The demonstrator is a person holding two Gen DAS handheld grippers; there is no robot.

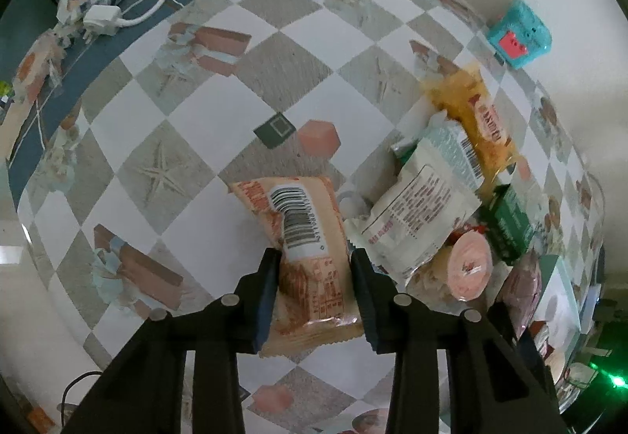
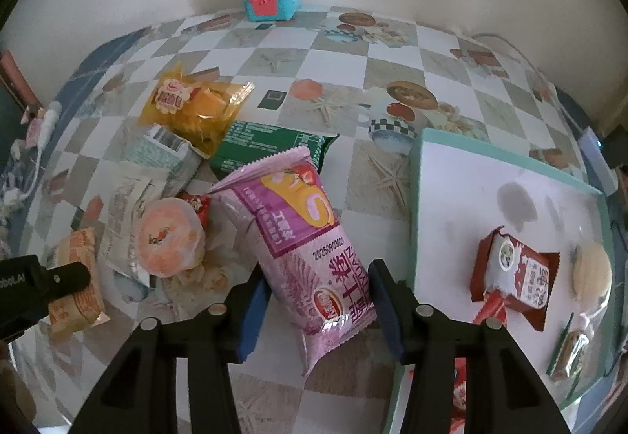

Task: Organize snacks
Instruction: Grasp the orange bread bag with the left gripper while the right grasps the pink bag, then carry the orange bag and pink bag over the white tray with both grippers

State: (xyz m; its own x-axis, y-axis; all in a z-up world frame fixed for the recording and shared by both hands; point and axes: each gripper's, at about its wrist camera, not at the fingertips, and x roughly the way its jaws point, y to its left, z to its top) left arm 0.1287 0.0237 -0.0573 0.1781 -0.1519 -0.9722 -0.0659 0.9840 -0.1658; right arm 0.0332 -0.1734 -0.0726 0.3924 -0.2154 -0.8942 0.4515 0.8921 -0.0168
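Left gripper (image 1: 316, 269) clamps the orange snack packet (image 1: 304, 233); right gripper (image 2: 318, 290) clamps the purple snack packet (image 2: 310, 249). Glossy film may slip out.

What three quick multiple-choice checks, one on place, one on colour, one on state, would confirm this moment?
1. Where is the red packet?
A. in the white tray
B. on the heap
C. by the wall

2. What colour is the packet in the right tool?
A. green
B. pink-purple
C. yellow

3. How is the left tool?
A. open, empty
B. shut on the orange packet
C. out of view

1 A: it lies on the tray's floor.
2 B: the pink-purple packet sits between its fingers.
3 B: both fingers press its sides.
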